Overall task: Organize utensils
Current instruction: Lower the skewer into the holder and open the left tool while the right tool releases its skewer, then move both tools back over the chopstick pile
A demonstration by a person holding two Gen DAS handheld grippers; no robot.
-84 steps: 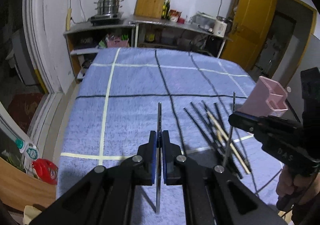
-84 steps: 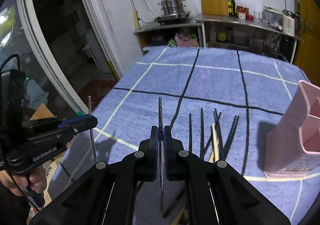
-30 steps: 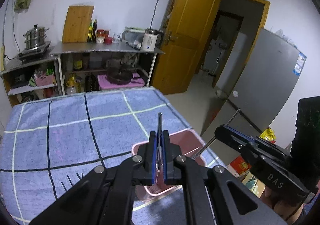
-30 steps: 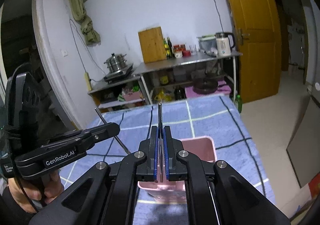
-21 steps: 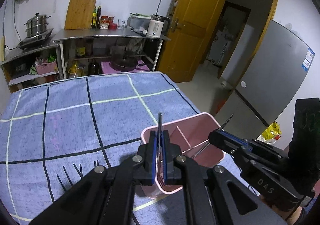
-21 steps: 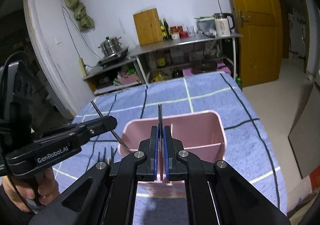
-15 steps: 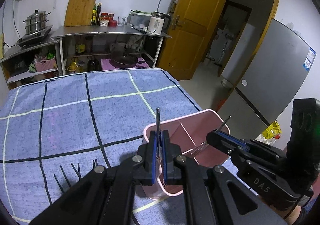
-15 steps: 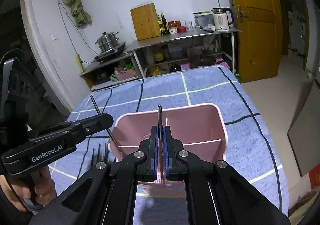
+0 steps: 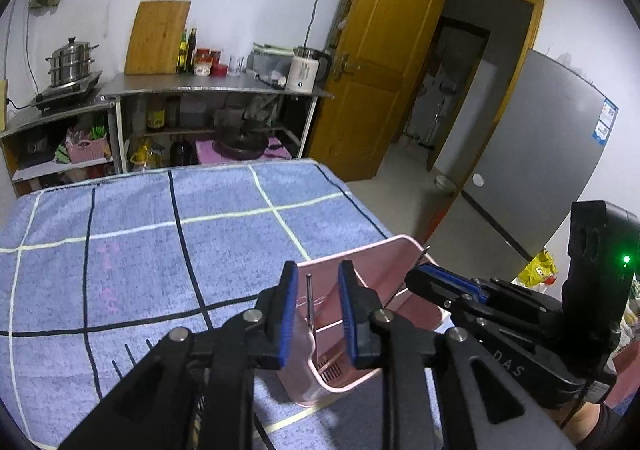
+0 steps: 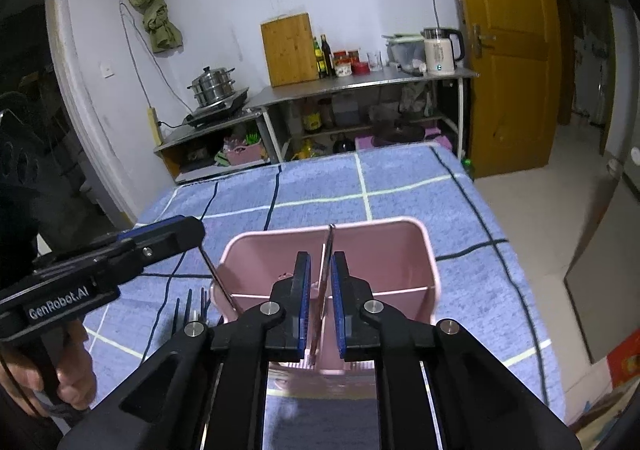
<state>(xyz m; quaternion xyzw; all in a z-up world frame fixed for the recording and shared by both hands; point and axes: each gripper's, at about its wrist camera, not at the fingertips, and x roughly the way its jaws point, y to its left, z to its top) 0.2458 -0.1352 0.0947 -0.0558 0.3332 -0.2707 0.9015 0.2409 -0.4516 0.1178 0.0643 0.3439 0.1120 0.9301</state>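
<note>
The pink divided utensil holder stands on the blue checked cloth near its right edge. My left gripper hangs over the holder's near-left compartment, jaws opening. A thin metal utensil stands free between the pads, its lower end inside the holder. My right gripper is over the holder too, jaws opening. A flat metal utensil leans loose between its pads, reaching down into the holder. Each gripper shows in the other's view: the right gripper and the left gripper.
Several black chopsticks lie on the cloth left of the holder. The table edge drops to the floor just right of the holder. Metal shelves with pots stand beyond the far edge. A hand holds the left gripper's grip.
Both grippers carried their utensils from the chopstick pile to above the pink holder and sank toward it. Their jaws, shut on the utensils until half a second ago, have parted.
</note>
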